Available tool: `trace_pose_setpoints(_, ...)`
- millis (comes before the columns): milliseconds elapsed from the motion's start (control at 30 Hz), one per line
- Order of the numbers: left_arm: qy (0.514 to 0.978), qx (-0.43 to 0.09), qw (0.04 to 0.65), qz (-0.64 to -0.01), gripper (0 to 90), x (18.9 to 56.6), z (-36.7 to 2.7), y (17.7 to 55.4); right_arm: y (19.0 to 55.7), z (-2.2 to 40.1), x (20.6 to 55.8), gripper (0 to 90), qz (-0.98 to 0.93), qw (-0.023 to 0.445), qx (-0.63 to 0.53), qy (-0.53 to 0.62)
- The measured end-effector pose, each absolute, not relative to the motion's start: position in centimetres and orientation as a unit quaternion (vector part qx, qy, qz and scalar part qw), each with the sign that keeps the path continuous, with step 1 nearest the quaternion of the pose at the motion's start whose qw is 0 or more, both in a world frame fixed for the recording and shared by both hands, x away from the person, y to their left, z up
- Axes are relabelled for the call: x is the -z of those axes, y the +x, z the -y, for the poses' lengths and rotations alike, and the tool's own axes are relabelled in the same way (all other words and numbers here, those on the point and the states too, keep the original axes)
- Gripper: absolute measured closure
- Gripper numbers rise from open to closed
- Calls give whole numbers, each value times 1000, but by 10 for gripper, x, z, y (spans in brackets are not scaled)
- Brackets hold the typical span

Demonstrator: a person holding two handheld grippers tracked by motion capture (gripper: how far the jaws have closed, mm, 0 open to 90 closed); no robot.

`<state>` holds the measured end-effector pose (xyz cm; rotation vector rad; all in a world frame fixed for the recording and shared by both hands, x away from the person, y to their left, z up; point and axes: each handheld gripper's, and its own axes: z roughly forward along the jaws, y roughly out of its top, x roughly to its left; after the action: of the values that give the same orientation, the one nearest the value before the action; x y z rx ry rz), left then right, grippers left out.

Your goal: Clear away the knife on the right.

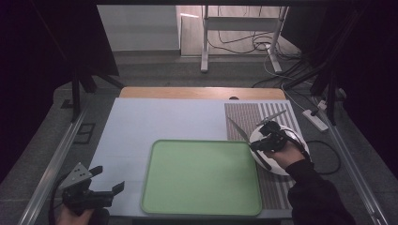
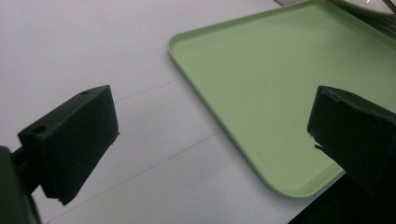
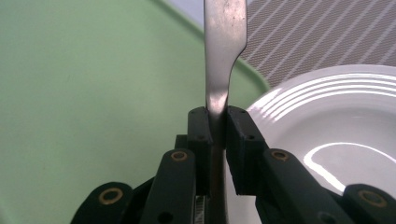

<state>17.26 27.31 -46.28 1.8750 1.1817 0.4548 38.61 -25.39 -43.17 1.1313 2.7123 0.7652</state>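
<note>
The right tool [image 3: 217, 122] was clamped tight on a piece of metal cutlery [image 3: 224, 51], its flat handle pinched between the two pads and rising straight up in the right gripper view. In the high view that piece slanted up and left from the tool [image 1: 264, 142] toward the tray's far right corner; whether it was a knife or something else could not be told. The tool sat over the left edge of the white plate [image 1: 291, 168], which lay on the striped mat [image 1: 239, 119] just right of the green tray [image 1: 202, 176].

By the look of it, the pick-up was done and the carry was under way. What remained was the setting down, likely on the tray, which was bare.

The left tool [image 1: 109, 179] waited at the near left corner of the desk [image 1: 141, 122], jaws wide apart and holding nothing, with the tray's near corner [image 2: 280, 186] between them in its own view.

Room was generous: the whole tray floor lay free, and so did the desk to the left and beyond it. The things to mind were the tray's raised rim [image 3: 254, 74], which stood just in front of the cutlery, and the plate's rim close by the right tool. A second utensil [image 1: 271, 117] lay on the mat just beyond the plate.
</note>
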Motion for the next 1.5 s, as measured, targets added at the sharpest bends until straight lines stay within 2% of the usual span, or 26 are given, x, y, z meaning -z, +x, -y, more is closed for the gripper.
trace_pose_setpoints(367, 749, -181, 426, -474, 17, 463, -273, 173, 361, 223, 435, 810, -909, 39, -246, 334)
trace_pose_setpoints(567, 749, -181, 426, -474, 17, 463, -273, 173, 346, 204, 444, 810, -919, 15, -236, 314)
trace_pose_setpoints(1000, 750, -181, 426, -472, 17, 463, -273, 173, 335, 184, 488, 806, -933, -29, -168, 317)
trace_pose_setpoints(1067, 750, -181, 426, -472, 17, 463, -273, 173, 334, 182, 494, 798, -936, -47, -153, 313)
trace_pose_setpoints(1167, 751, -181, 425, -472, 17, 463, -273, 173, 336, 182, 486, 744, -934, -43, -175, 309)
trace_pose_setpoints(1200, 751, -181, 424, -472, 17, 463, -273, 173, 338, 181, 482, 763, -935, -43, -188, 299)
trace_pose_setpoints(1233, 751, -181, 425, -472, 17, 463, -273, 174, 339, 178, 479, 835, -939, -45, -197, 278)
trace_pose_setpoints(1300, 751, -181, 425, -472, 17, 463, -273, 174, 339, 169, 475, 900, -948, -41, -208, 237)
trace_pose_setpoints(1433, 752, -181, 424, -471, 17, 463, -272, 174, 343, 143, 485, 900, -953, -48, -224, 197)
trace_pose_setpoints(1500, 752, -181, 424, -472, 17, 463, -273, 174, 348, 130, 499, 900, -962, -27, -201, 185)
